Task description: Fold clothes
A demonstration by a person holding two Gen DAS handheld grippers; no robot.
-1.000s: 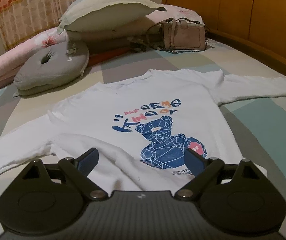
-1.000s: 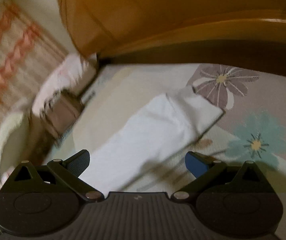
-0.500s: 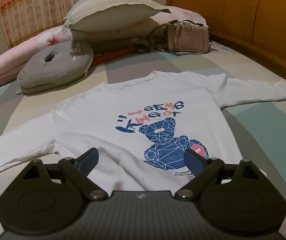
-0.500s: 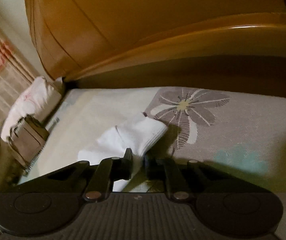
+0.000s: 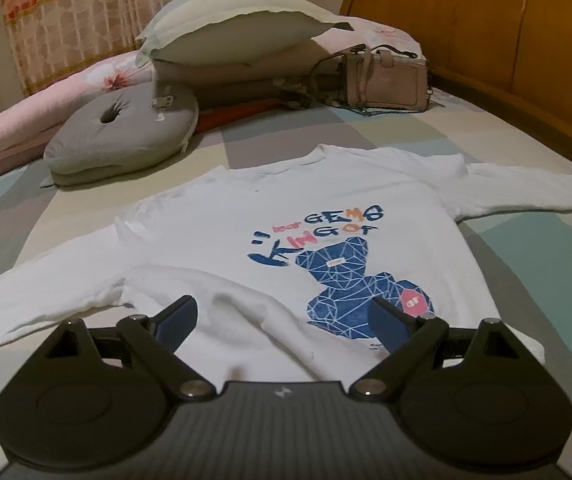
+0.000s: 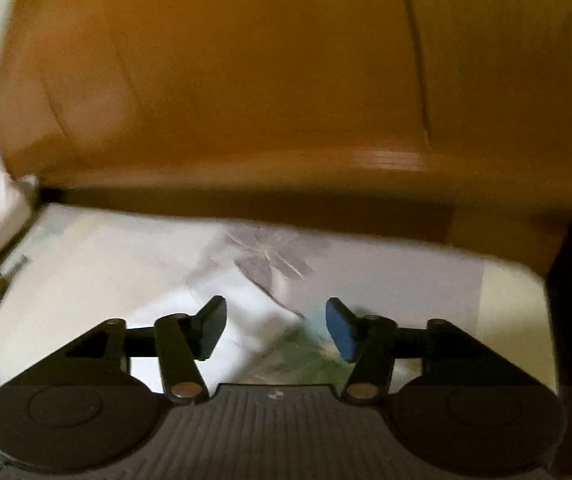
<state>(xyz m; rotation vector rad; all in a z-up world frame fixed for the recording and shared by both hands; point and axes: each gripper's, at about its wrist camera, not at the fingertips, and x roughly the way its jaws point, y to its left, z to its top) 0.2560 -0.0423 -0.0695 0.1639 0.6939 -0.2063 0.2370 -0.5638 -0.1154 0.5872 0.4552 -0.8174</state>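
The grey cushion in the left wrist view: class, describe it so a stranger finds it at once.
Start at the wooden headboard and go left past the pillows. The grey cushion lies left of the white shirt, the only round one with a hole.

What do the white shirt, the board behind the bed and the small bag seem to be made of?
White shirt: soft knit cloth, likely cotton, matte; it wrinkles and lies limp, with a flat printed bear.
Board behind the bed: wood, glossy varnish; orange-brown panels catch light.
Small bag: probably leather or an imitation, smooth, dull pink, with stiff sides and straps.
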